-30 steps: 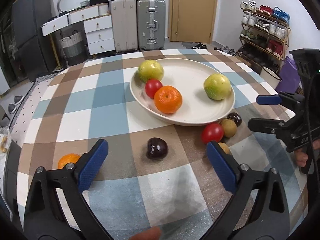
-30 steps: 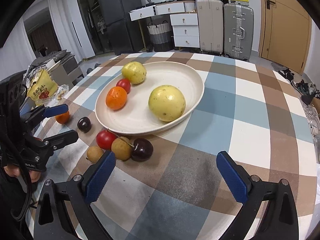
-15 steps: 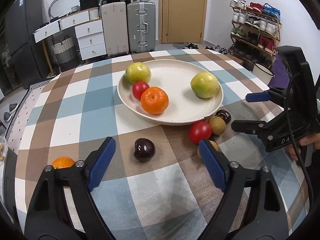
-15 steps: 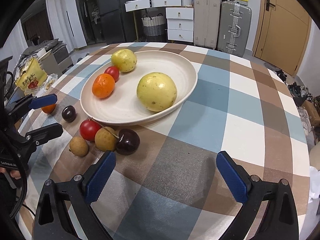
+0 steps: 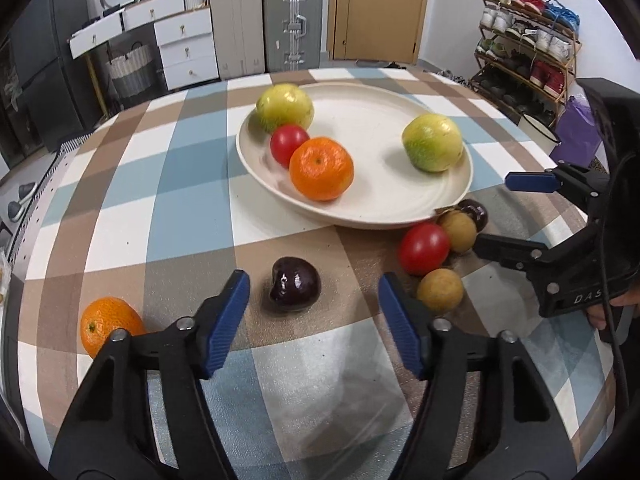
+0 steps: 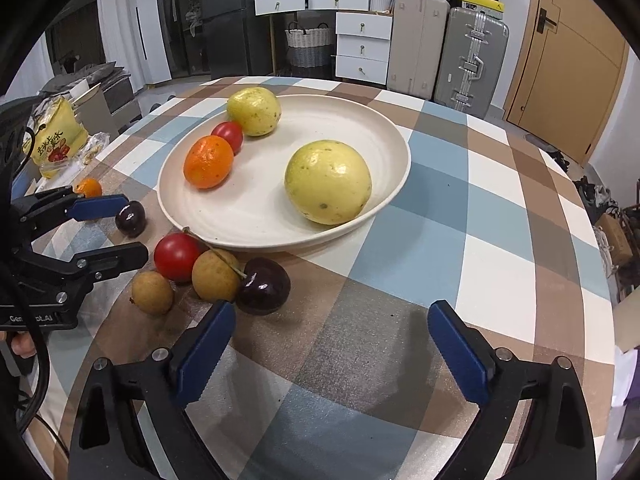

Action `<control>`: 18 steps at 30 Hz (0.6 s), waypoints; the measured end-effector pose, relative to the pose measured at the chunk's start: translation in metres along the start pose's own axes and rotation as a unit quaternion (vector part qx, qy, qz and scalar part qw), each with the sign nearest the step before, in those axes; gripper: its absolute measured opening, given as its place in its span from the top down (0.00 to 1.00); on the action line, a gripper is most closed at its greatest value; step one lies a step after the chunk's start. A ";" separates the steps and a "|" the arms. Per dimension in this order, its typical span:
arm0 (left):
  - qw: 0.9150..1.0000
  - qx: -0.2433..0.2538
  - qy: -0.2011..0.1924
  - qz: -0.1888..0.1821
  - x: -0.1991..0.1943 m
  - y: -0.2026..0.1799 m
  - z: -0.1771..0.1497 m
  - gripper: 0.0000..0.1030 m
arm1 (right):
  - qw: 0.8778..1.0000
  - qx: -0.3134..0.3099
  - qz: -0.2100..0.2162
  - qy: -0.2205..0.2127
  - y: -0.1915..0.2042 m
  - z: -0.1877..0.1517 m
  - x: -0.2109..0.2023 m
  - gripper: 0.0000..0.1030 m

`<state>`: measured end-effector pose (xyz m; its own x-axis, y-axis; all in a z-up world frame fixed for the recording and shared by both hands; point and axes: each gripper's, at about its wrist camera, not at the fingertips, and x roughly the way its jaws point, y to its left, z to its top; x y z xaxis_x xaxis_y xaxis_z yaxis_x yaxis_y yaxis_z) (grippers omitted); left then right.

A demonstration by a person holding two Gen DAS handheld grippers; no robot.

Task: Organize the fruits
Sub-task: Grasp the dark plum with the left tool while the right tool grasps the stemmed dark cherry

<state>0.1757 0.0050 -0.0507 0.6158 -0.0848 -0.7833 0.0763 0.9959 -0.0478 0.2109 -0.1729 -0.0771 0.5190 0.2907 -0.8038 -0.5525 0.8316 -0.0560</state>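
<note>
A cream plate [image 5: 460, 184] holds two yellow-green fruits, a small red tomato and an orange [image 5: 321, 168]. A dark plum [image 5: 295, 290] lies on the checked cloth between the fingertips of my left gripper [image 5: 312, 278]. Its jaws are closing and the pads stand clear of the plum. In front of the plate sit a red tomato [image 6: 177, 257], two brown longans [image 6: 215, 275] and a dark cherry [image 6: 263, 286]. My right gripper [image 6: 330, 308] hovers just right of that cherry. Its jaws are wide, closing slightly, with nothing between them.
A second orange [image 5: 110, 326] lies on the cloth left of the left gripper. A yellow snack bag [image 6: 56, 140] sits off the table's left side. Suitcases, drawers and a door stand behind the round table [image 6: 500, 216].
The left jaws have narrowed around the dark plum, and the gripper has come nearer to it. The right gripper has drawn closer to the fruit cluster.
</note>
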 end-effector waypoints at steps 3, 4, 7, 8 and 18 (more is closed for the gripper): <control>1.000 -0.003 0.003 -0.004 0.002 0.001 0.000 0.52 | 1.000 0.006 -0.003 -0.003 -0.003 0.001 0.000 0.11; 1.000 -0.002 0.003 -0.007 0.002 0.001 0.000 0.57 | 1.000 0.006 -0.002 -0.003 -0.003 0.002 0.000 0.12; 1.000 0.001 0.001 -0.002 0.002 0.000 0.000 0.67 | 1.000 0.004 -0.001 -0.002 -0.002 0.001 0.001 0.13; 1.000 0.001 0.000 0.000 0.001 0.000 0.000 0.69 | 1.000 0.003 0.001 -0.003 -0.001 0.002 0.001 0.14; 1.000 -0.007 -0.012 -0.014 -0.003 0.003 0.001 0.78 | 1.000 -0.016 0.013 -0.006 0.009 0.003 0.001 0.31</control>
<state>0.1749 0.0079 -0.0483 0.6324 -0.1131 -0.7664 0.0834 0.9935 -0.0777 0.2087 -0.1634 -0.0766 0.5127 0.3177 -0.7976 -0.5858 0.8086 -0.0545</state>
